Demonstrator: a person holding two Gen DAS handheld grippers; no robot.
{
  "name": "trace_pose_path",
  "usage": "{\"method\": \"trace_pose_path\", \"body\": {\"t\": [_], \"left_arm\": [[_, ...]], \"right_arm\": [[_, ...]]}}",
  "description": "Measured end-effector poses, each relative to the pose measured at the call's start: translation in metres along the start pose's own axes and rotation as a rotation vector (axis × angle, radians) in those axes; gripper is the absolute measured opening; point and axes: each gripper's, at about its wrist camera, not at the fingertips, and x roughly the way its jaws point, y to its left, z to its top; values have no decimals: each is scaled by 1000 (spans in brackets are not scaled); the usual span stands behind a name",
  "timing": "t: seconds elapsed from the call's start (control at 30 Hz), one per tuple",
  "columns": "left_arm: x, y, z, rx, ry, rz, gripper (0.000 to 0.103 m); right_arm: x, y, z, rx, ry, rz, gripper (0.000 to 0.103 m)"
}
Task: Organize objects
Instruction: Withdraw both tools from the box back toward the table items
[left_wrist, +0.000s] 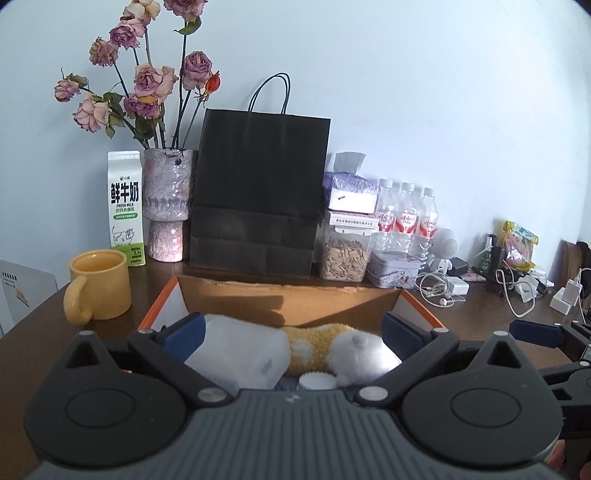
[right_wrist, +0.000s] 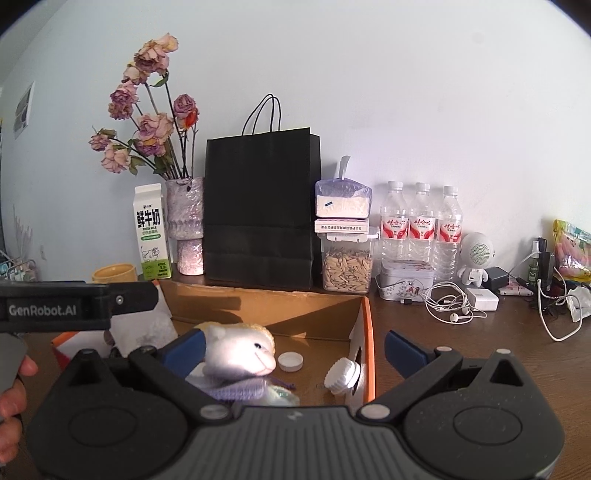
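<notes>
An open cardboard box (left_wrist: 288, 299) with orange edges sits on the brown table. My left gripper (left_wrist: 293, 332) hangs open over it. Below its fingers lie a translucent plastic container (left_wrist: 240, 354), a yellow and white plush toy (left_wrist: 332, 347) and a white cap (left_wrist: 317, 381). My right gripper (right_wrist: 295, 347) is also open, over the right part of the box (right_wrist: 258, 306). Beneath it I see the plush toy (right_wrist: 240, 354), a loose white cap (right_wrist: 290, 361) and a ribbed white lid (right_wrist: 341, 376) by the box wall. Neither gripper touches anything.
A yellow mug (left_wrist: 99, 284) stands left of the box. Along the wall are a milk carton (left_wrist: 125, 206), a vase of dried roses (left_wrist: 168, 206), a black paper bag (left_wrist: 258, 195), a seed jar (left_wrist: 345, 254), water bottles (left_wrist: 406, 214) and a tin (left_wrist: 393, 269). Earphones and chargers (right_wrist: 454, 302) lie at the right.
</notes>
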Motion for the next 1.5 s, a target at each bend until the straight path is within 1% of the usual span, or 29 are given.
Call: {"method": "trace_pose_path", "body": {"t": [0.3,0.5,0.67,0.93,1.13,1.3,1.37,1.43,1.5], "left_arm": [[-30,6,-21,14,54,8,103],[-42,11,-38,36,105,9,103],[-47,16,-53,59,169,15,103],[-52,13,-79,106,282,-10,103],[-50,5,-91,129,334,-29,103],[-42,-6,-97,139,355,-57,103],[-39,-12,-98,152,358,-67,99],[-35,-17,-100,166,363,-79,91],[-32,-20,-102,173,375,-90,76]], "right_arm": [[-32,-4,-24,-20,49,-13,103],[-50,-8,-40,-30,87,-25,103],[-61,-13,-56,-28,135,-32,103],[-71,-21,-71,-35,199,-30,103],[-74,-25,-78,-26,219,-33,103],[-75,-24,-80,-18,222,-25,103],[-74,-23,-81,-15,225,-21,103],[-72,-23,-82,-14,230,-20,103],[-70,-23,-82,-13,236,-18,103]]}}
